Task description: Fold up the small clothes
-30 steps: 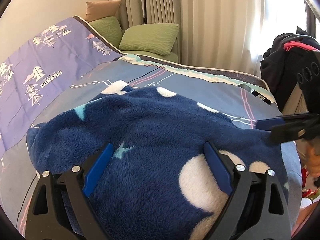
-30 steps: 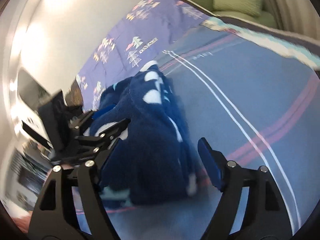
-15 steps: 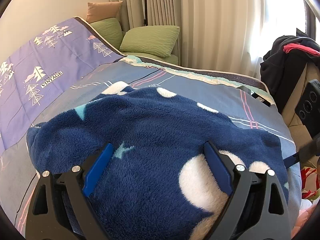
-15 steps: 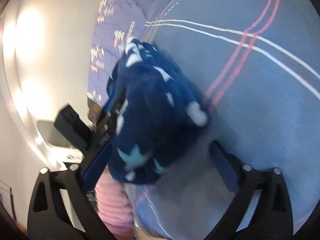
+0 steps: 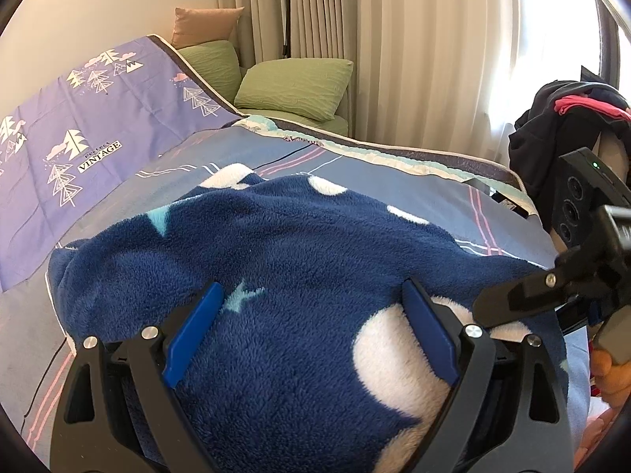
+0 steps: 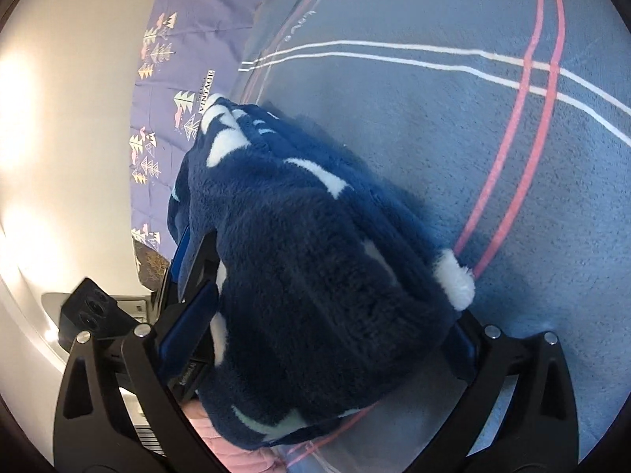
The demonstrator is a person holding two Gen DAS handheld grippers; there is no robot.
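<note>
A folded navy fleece garment with white and teal shapes lies bunched on the blue striped bed cover. My left gripper rests over its near edge, jaws wide apart, blue pads on top of the pile and not pinching it. In the right wrist view the same garment fills the gap of my right gripper, whose jaws are spread wide around the bundle's end; its right pad is partly hidden by fleece. The right gripper's finger shows at the garment's right side. The left gripper shows at the bundle's far left.
A purple blanket with tree prints covers the bed's left side. Green pillows and curtains stand at the back. A chair piled with dark clothes is at the right. Pink fabric lies beside the bed edge under the bundle.
The right gripper rolled, dropped lower and moved in so the bundle's end now sits between its wide jaws. In the left view it has come back in at the right. The left gripper stayed put.
</note>
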